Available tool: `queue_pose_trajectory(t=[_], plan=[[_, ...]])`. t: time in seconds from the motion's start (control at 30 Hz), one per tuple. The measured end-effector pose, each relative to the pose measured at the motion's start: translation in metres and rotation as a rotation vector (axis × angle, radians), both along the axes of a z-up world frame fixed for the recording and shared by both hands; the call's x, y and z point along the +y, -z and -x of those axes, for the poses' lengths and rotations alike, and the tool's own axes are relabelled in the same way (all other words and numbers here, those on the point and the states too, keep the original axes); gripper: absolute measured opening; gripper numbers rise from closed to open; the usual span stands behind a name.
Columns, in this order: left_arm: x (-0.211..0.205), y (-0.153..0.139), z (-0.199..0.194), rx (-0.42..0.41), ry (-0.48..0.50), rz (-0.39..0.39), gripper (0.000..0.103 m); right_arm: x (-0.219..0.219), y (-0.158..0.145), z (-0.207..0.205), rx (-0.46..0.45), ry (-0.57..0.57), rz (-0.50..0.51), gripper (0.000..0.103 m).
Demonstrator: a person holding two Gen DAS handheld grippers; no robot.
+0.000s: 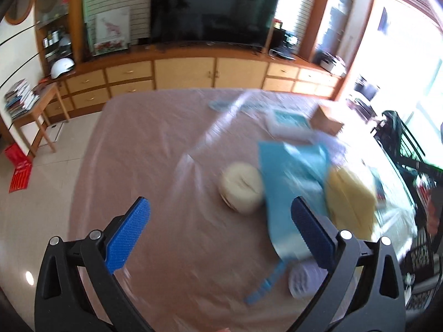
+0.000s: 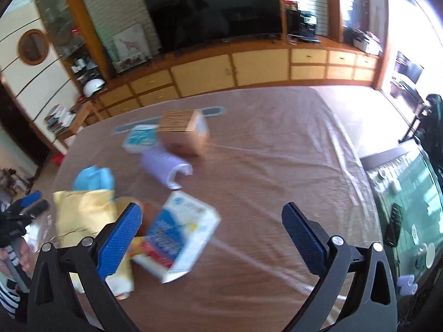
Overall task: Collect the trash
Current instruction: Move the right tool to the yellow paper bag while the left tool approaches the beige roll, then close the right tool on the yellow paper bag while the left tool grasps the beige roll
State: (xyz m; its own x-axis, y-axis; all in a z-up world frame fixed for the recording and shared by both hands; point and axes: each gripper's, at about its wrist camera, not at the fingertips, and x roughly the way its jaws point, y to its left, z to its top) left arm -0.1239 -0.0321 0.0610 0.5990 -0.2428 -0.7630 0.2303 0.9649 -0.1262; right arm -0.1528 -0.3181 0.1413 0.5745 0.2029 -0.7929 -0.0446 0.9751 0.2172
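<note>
Both claws spread wide, empty, above the table [image 2: 277, 166]. Left gripper [image 1: 221, 229]: round white wad [image 1: 242, 188] just ahead, blue bag [image 1: 290, 188] by its right finger. Right gripper [image 2: 211, 232]: white-blue packet [image 2: 180, 235] beside its left finger, cardboard box [image 2: 184, 135] farther off. Print too blurred to read.

The right hand-held gripper [image 2: 211, 215] hovers spread wide over the tabletop [image 2: 277, 166], a white-and-blue packet [image 2: 180, 232] at its nine o'clock, a cardboard box [image 2: 182, 135] toward eleven.

Motion blur obscures print on the white-and-blue packet [image 2: 180, 232] and blue bag [image 1: 290, 191]; the yellow envelope [image 2: 83, 213] is partly hidden behind the right gripper's finger [image 2: 119, 240].
</note>
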Motion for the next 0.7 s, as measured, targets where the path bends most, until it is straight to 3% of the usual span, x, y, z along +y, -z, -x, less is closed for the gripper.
queue_pose_trajectory(t=[0.13,0.27,0.53,0.63,0.7], plan=[[-0.010,0.006,0.001,0.011,0.040,-0.019,0.101,0.053,-0.012,0.005,-0.023,-0.201,-0.044,0.099],[-0.006,0.017,-0.028,0.044,0.089,-0.046,0.101,0.104,-0.007,0.001,-0.003,-0.353,-0.042,0.099],[-0.013,0.036,-0.064,0.122,0.205,-0.075,0.101,0.125,0.017,-0.012,0.093,-0.337,-0.031,0.099],[-0.017,0.044,-0.071,0.135,0.226,-0.087,0.101,0.131,0.032,-0.024,0.147,-0.319,-0.082,0.099],[-0.015,0.047,-0.074,0.150,0.230,-0.056,0.098,0.133,0.035,-0.025,0.155,-0.302,-0.113,0.099]])
